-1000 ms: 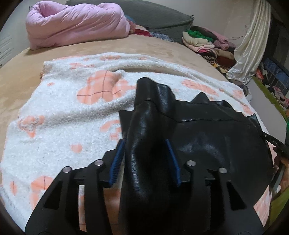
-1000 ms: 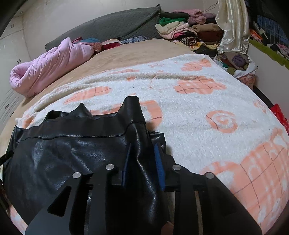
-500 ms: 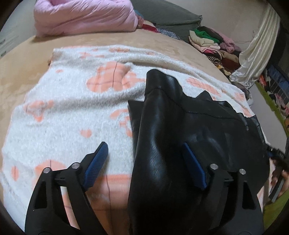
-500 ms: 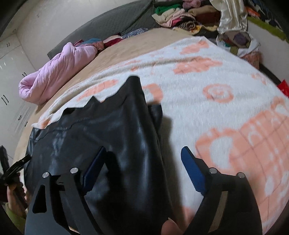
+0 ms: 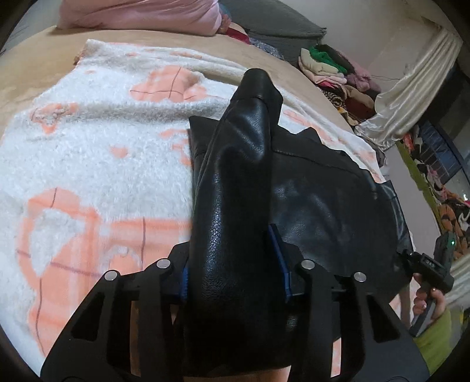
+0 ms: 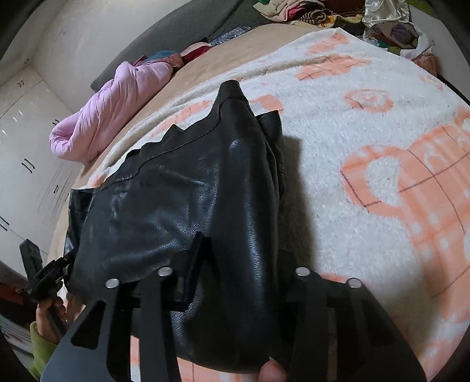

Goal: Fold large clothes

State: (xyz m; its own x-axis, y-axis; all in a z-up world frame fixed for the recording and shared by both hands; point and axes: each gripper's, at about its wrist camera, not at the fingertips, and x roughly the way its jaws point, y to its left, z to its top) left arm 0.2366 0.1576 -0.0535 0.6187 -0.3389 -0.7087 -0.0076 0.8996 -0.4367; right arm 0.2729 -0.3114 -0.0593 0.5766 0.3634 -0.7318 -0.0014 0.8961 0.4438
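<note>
A black leather garment (image 5: pixel 323 205) lies spread on a white and orange fleece blanket (image 5: pixel 88 147) on the bed. A raised fold of it runs up the middle of the left wrist view. My left gripper (image 5: pixel 232 264) is closing on that fold, and its blue pads (image 5: pixel 277 258) press both sides. In the right wrist view the garment (image 6: pixel 161 205) has a second raised fold at its right edge. My right gripper (image 6: pixel 241 252) is closing on this fold; one finger (image 6: pixel 196 258) presses it and leather hides the other.
A pink duvet (image 5: pixel 141 14) and a grey pillow (image 5: pixel 273 29) lie at the bed's far end. Folded clothes (image 5: pixel 332 67) are stacked beside a pale curtain (image 5: pixel 411 88). White cupboards (image 6: pixel 23 132) stand at the left. A hand (image 5: pixel 426 296) holds the other gripper's handle.
Both grippers were shut on the leather, opened wide half a second ago, and have closed on its folds again. Both views have moved closer over the garment.
</note>
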